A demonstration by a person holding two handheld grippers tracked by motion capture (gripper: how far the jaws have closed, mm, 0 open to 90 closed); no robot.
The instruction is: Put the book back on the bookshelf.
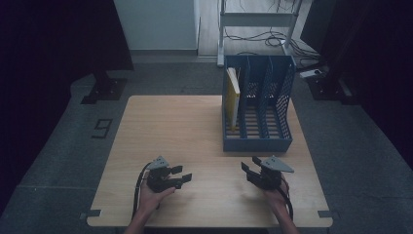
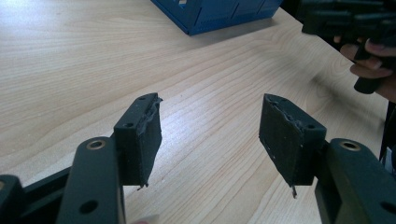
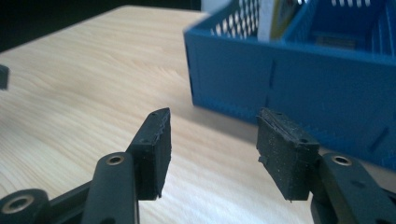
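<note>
From above, the wooden counter (image 1: 185,146) carries a blue file rack (image 1: 258,105) near its far right side, three slots wide, with a yellow-and-white book (image 1: 233,97) standing in the leftmost slot. The left gripper (image 1: 184,174) sits low at the near left, the right gripper (image 1: 249,171) at the near right, just in front of the rack; both are held by hands whose forearms are cut off by the bottom edge. Dim light makes the fingers hard to read from this height, and the room's sides are lost in darkness.

Along the left gripper's own view, its fingers (image 2: 140,135) stand wide apart over bare wood with nothing between them. A corner of the file rack (image 2: 215,14) is clipped by the top edge, and the right gripper (image 2: 350,18) with its hand is cropped at the upper right.

Along the right gripper's view, the fingers (image 3: 285,154) are parted, empty, pointing at the file rack's (image 3: 289,88) low front wall, close ahead and blurred. The book (image 3: 275,16) shows as a soft pale and yellow patch behind the mesh, its cover unreadable.
</note>
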